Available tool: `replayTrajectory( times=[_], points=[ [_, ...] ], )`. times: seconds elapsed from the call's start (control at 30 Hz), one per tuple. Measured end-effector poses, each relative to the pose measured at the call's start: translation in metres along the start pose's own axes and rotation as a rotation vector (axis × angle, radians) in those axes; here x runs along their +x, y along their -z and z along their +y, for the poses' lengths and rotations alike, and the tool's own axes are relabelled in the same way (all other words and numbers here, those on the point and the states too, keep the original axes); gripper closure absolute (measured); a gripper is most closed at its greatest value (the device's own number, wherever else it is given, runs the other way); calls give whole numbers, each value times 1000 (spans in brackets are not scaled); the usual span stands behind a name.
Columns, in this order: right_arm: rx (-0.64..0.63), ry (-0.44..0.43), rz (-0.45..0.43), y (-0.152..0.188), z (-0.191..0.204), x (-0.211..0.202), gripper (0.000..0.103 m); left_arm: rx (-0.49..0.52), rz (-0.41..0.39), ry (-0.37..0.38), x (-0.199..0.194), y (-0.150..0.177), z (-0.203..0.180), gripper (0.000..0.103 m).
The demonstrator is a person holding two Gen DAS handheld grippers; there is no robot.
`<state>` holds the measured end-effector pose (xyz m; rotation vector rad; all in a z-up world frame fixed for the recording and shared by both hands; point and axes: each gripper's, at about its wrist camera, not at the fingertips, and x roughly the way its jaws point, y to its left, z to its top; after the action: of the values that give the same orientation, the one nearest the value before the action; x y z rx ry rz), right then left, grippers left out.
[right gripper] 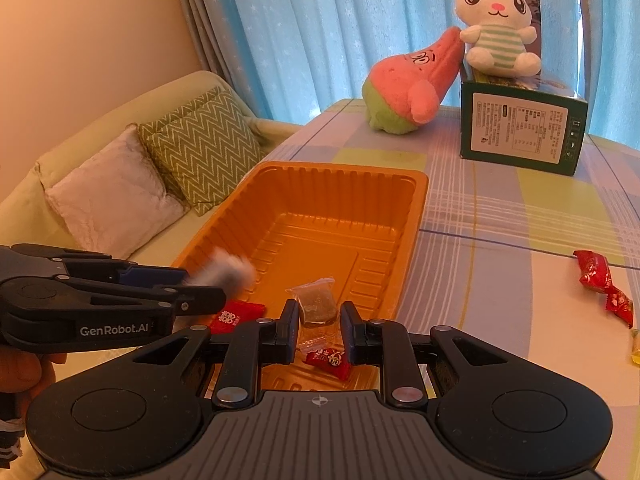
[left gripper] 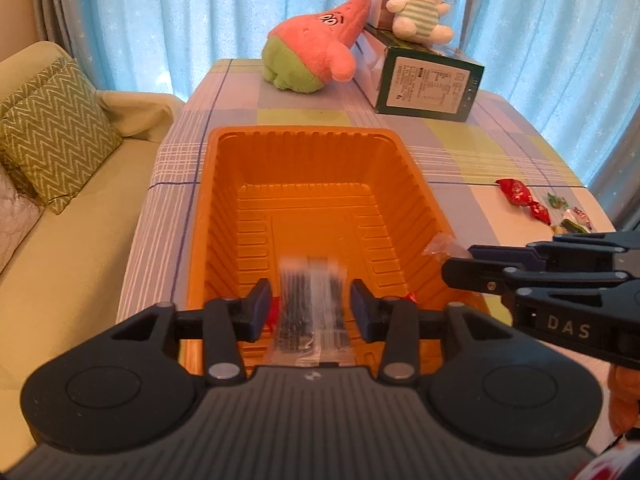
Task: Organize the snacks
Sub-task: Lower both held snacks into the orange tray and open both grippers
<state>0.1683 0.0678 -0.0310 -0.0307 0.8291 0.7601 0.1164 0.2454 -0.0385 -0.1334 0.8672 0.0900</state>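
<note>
Two plush toys — pink starfish [left gripper: 320, 48], white rabbit [left gripper: 418, 4] — green box [left gripper: 430, 84], sofa [left gripper: 60, 200].

Orange tray [left gripper: 224, 200], checked tablecloth [left gripper: 460, 152], green zigzag cushion [left gripper: 52, 128]

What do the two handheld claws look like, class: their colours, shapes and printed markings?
Both are matte black plastic with ribbed grey bodies, round side discs and silver rivets; fingers end in dark blue pads. The left claw reads "GenRobot.AI" in white, the right claw "DAS".
</note>
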Motion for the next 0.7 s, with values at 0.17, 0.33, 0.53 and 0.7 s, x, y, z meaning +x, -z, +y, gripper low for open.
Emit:
replayTrajectory(
  times=[0.17,0.33,0.53,0.7],
  points=[
    [8,-4,3,0,-1,0,81,-29,-26,-19,-12,6,9,60],
    [17,-19,-4,-2,4,1,80,-67,-53,-38,-27,11,19,59],
    [58,-100,-27,-9,7,7,62,-89,-64,-57,-36,14,25,54],
    [96,-105,-65,-4,-1,-12,28,-100,-78,-67,-47,20,25,45]
  ],
)
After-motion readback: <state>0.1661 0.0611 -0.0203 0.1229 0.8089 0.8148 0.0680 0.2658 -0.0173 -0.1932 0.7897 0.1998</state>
